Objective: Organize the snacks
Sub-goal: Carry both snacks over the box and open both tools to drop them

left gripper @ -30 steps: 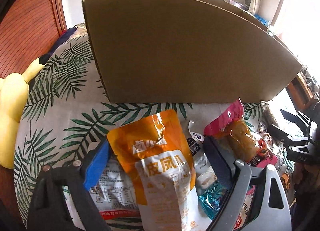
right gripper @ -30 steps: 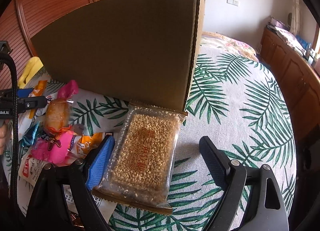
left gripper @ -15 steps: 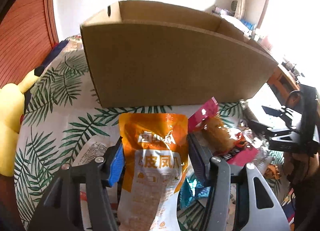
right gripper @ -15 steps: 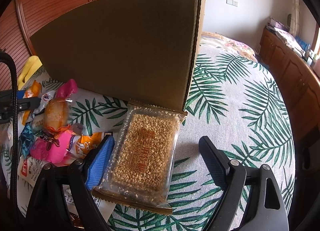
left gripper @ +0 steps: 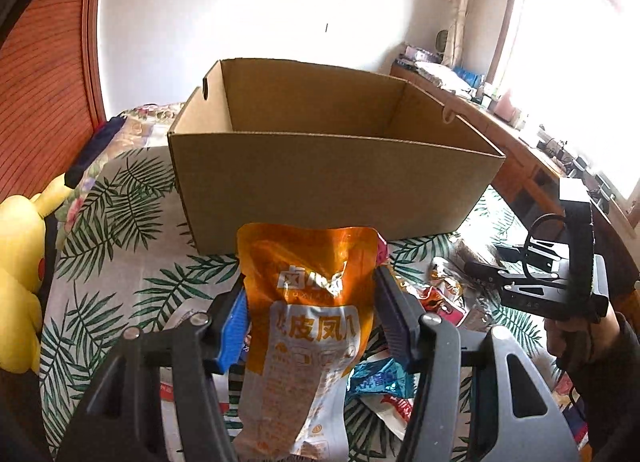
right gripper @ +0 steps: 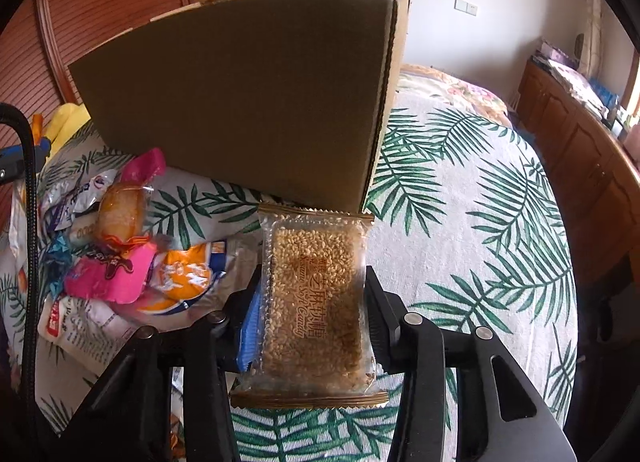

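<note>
Both claws loaded, cardboard box (left gripper: 332,190) ahead.
Left claw (left gripper: 308,314) clamped on orange pouch (left gripper: 308,326), lifted near the rim; right claw (right gripper: 312,302) clamped on sesame candy pack (right gripper: 316,302), lower.

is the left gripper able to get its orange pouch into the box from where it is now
Probably yes. The left gripper holds the orange pouch raised near the cardboard box, whose top is open, and nothing lies between them; it only has to clear the near wall.

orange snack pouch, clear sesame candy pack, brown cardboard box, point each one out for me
orange snack pouch (left gripper: 316,326), left wrist view, on its printed front
clear sesame candy pack (right gripper: 316,302), right wrist view, on the sesame block
brown cardboard box (left gripper: 328,190), left wrist view, on its near outer wall
</note>
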A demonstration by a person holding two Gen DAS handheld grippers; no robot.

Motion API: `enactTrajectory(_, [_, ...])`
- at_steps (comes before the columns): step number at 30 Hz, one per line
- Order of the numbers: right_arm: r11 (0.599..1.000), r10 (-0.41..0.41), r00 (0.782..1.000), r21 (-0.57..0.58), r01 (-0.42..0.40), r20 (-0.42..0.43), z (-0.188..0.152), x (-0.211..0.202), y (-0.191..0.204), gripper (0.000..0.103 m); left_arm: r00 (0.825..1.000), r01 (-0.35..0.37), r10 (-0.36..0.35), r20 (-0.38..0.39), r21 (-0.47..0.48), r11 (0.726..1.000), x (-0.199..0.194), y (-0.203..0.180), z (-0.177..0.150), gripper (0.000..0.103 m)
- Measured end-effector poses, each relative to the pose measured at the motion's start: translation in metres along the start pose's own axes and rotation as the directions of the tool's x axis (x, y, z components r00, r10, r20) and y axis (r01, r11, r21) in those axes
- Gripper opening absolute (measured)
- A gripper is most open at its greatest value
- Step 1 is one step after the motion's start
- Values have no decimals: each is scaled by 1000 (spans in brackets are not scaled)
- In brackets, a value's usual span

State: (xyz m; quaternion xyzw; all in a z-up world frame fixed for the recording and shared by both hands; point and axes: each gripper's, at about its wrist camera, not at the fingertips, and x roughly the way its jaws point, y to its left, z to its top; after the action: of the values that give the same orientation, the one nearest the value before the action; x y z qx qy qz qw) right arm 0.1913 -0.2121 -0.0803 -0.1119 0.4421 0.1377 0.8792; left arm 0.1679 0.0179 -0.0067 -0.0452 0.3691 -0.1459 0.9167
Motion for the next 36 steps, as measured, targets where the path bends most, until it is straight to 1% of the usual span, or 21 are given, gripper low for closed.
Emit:
enactTrajectory(8, [1000,-7,998,7,6,57,-6,-34,4,45,998,23,-22,61,-6,1000,-22,-4,4,56])
enactTrajectory(11, [1000,-7,996,0,7,86,-4,-48,13,45,996,30,-29,87,-3,1000,-32,-6,10,56])
enactTrajectory(14, [1000,-1,993,-8,2,115,0,-62,11,45,994,29,-30,110,7,1000,-37,-8,18,56])
enactTrajectory(16, [1000,0,991,-15,2,130,8,-67,15,45,993,30,-32,118,14,999,-38,-9,24,56])
enactTrajectory(27, [998,28,975,-59,-15,221,46,-92,26,45,982,32,-44,183,65,997,-45,-15,72,57])
enactTrajectory(31, [997,37,969,-79,-18,246,64,-93,30,45,978,41,-57,203,80,996,-46,-18,96,57])
enactTrajectory(36, [995,49,961,-100,-22,273,88,-91,35,45,974,44,-64,217,93,995,-38,-20,128,57])
